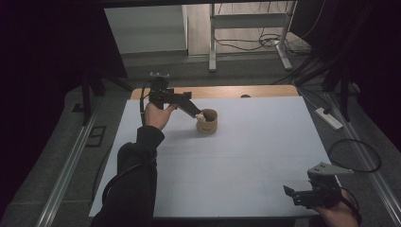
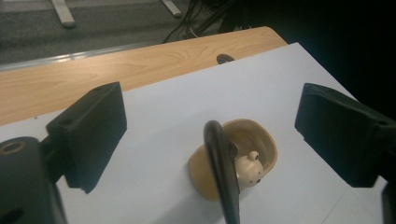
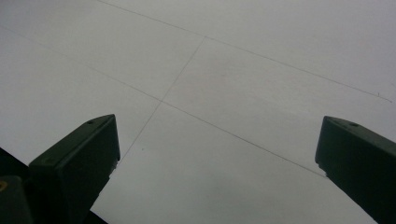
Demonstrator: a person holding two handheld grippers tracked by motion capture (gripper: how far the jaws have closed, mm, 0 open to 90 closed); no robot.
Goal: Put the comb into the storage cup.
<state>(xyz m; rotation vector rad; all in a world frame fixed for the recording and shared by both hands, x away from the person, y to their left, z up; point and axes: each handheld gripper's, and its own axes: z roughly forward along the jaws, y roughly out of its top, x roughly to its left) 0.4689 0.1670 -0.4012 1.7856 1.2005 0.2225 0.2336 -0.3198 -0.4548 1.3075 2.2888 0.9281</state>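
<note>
Two grippers work over a white sheet [image 1: 246, 156] on a wooden table [image 2: 93, 74]; no writing or brand can be read on anything. The left gripper [image 2: 210, 130] stands wide open, gripping nothing, its jaws poised above and to either side of a tan cup [image 2: 261, 149]. A small bear figure [image 2: 247, 170] sits inside the cup, and a dark handle [image 2: 222, 168] rises between the jaws. The right gripper [image 3: 215, 154] hangs open over the bare sheet, well apart from the cup.
</note>
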